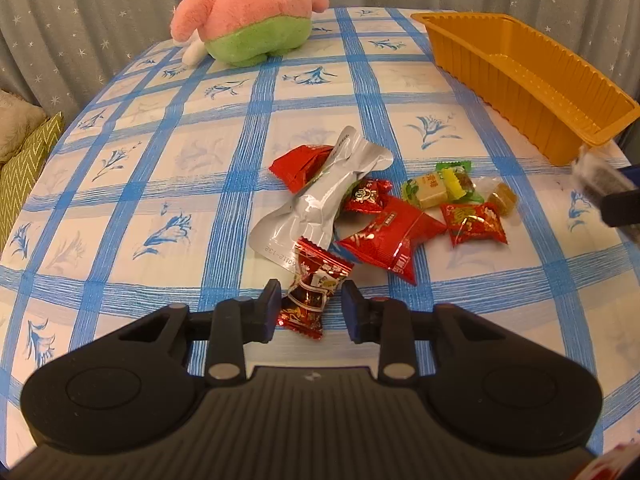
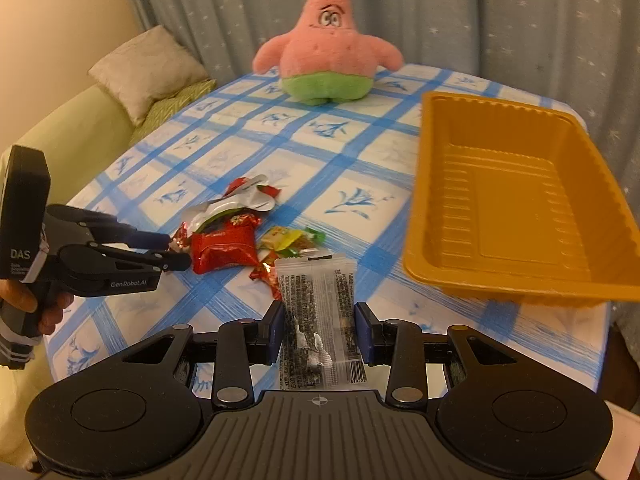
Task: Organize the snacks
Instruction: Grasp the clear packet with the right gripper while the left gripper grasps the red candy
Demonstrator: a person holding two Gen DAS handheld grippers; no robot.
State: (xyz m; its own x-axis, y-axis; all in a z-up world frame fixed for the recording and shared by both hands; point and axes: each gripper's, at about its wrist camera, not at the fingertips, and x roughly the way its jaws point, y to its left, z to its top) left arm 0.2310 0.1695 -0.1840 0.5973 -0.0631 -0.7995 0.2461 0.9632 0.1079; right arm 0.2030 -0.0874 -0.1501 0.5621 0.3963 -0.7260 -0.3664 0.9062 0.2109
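A pile of snacks lies mid-table: a silver pouch (image 1: 320,192), red packets (image 1: 394,236), small green and yellow candies (image 1: 438,186). My left gripper (image 1: 310,308) is open around a red-brown candy (image 1: 314,292); the left pad touches it, the right pad stands apart. My right gripper (image 2: 320,330) is shut on a clear packet of dark snack (image 2: 318,320), held above the table in front of the empty orange tray (image 2: 516,208). The left gripper also shows in the right wrist view (image 2: 176,252), at the pile's left edge (image 2: 224,248).
A pink star plush toy (image 2: 328,56) sits at the table's far edge. The orange tray (image 1: 520,76) stands at the right of the blue-checked tablecloth (image 1: 160,184). A sofa with cushions (image 2: 148,68) lies left of the table. A curtain hangs behind.
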